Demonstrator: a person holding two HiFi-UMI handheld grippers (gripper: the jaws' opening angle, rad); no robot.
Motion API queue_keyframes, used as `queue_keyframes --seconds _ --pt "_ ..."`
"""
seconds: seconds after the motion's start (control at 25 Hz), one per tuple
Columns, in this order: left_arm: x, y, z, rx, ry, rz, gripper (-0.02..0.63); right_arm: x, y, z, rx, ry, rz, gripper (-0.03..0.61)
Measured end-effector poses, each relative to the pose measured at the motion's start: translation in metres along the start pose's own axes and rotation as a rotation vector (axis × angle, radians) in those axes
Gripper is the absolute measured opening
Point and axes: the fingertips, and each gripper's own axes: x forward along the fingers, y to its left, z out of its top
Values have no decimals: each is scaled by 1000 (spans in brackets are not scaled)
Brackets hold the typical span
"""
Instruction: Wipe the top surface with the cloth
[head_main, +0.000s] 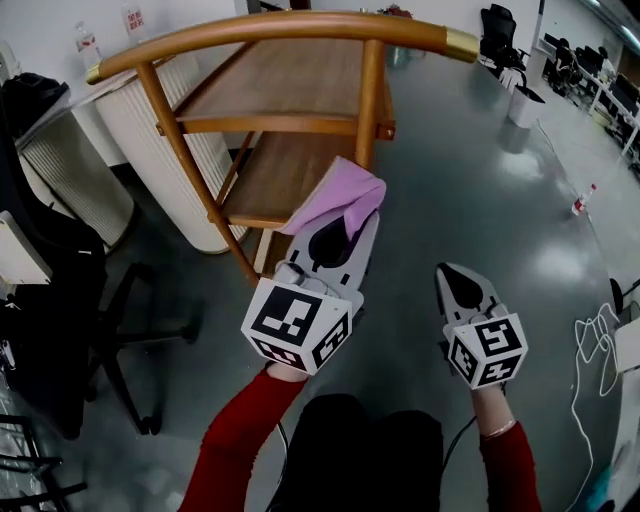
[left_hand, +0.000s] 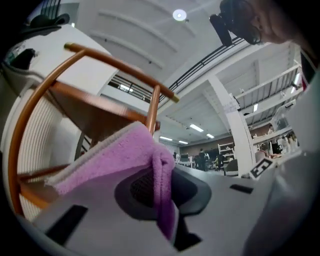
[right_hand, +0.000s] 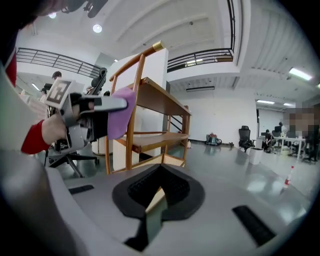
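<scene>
The left gripper (head_main: 345, 222) has its fingers (left_hand: 100, 220) pinching the pink cloth (head_main: 338, 195), most of which flops out past the fingertips. The top board (head_main: 290, 82) of the wooden shelf unit (head_main: 372, 95) lies ahead of those fingertips, beyond the curved rail (head_main: 280, 32), untouched. The right gripper (head_main: 450, 275) hangs beside, fingers pressed together on nothing. The risk, as I judge it: the loose flap snags on the rail or an upright and pulls out of the pinch, or folds under and wipes only a narrow strip
</scene>
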Motion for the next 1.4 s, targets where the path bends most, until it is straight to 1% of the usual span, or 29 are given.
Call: queue_keyframes --seconds 0.16,0.28,0.36,0.48,0.56,0.64,0.8,0.92,1.04,1.12,1.16,1.2,1.28,1.4 --pt "-24 2 -104 -94 163 29 48 -5 6 -35 17 68 9 5" --pt "-39 7 -172 -157 281 60 48 -5 8 -55 24 110 18 5" --pt "-47 11 -213 -172 356 74 48 -4 10 -63 24 128 23 5" --pt "-56 16 -267 -151 459 94 48 -1 13 -69 22 141 29 5" --pt "-62 18 -299 -158 519 106 48 0 14 -72 24 147 32 5" --pt "-68 20 -325 -182 565 118 48 2 17 -75 27 152 37 5" --pt "-79 24 -367 -202 653 142 48 5 24 -82 34 164 54 5" --pt "-87 26 -392 -230 712 169 48 5 26 -85 33 171 61 5" --pt "-92 25 -403 -250 736 170 48 6 27 -87 30 173 63 5" --pt "-94 20 -397 -249 720 138 48 7 26 -87 28 172 63 5" --pt "-95 15 -388 -247 698 118 48 8 25 -86 29 169 64 5" --pt "-97 11 -373 -248 666 103 48 8 24 -84 33 165 67 5" --pt "-104 2 -330 -249 588 92 48 7 22 -72 47 150 75 5" --pt "-107 -5 -238 -213 461 81 48 2 21 -32 85 108 105 5"
